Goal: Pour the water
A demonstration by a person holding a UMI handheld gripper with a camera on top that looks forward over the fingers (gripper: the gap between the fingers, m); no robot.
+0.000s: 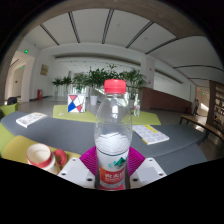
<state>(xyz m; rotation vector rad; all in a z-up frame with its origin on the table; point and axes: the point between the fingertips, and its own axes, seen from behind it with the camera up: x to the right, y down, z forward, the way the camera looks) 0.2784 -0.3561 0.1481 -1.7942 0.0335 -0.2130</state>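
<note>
A clear plastic water bottle with a red cap and a red and green label stands upright between my fingers. My gripper is shut on the bottle, with the magenta pads pressing its lower body at both sides. The bottle is held above the grey table. A pinkish cup with a white rim sits just left of my left finger, low and close.
Yellow-green mats with white papers lie on the table to the right and left. A red, white and blue box stands at the far side. Potted plants line the back. A dark chair is at the right.
</note>
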